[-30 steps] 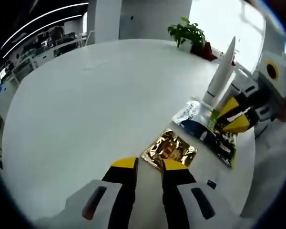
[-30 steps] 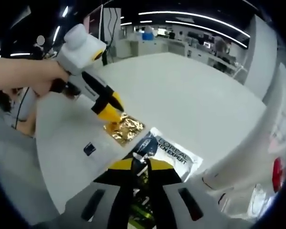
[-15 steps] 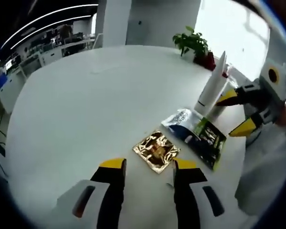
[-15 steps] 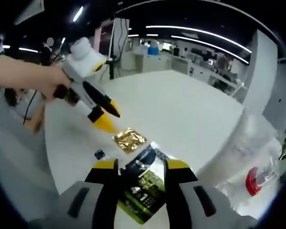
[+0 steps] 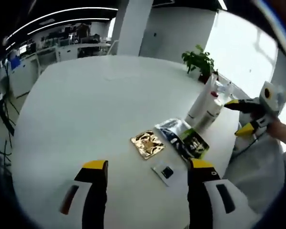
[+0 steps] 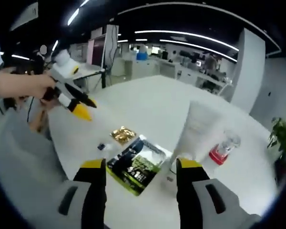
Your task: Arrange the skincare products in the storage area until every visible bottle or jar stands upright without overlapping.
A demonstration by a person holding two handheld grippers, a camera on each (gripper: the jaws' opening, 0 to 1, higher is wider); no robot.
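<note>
Both your jaws wide, empty. White tube upright on tabletop; next check flat sachets: gold sachet, dark sachet.

A large round white counter fills the near ground of an open-plan office. In the left gripper view, a broad white square column rises beyond its far edge, with a bright window to the right and a leafy green potted plant at the far right rim. Long white strip lights curve across the dark ceiling. Rows of office desks stand far off in the right gripper view, beside a pale grey pillar.
</note>
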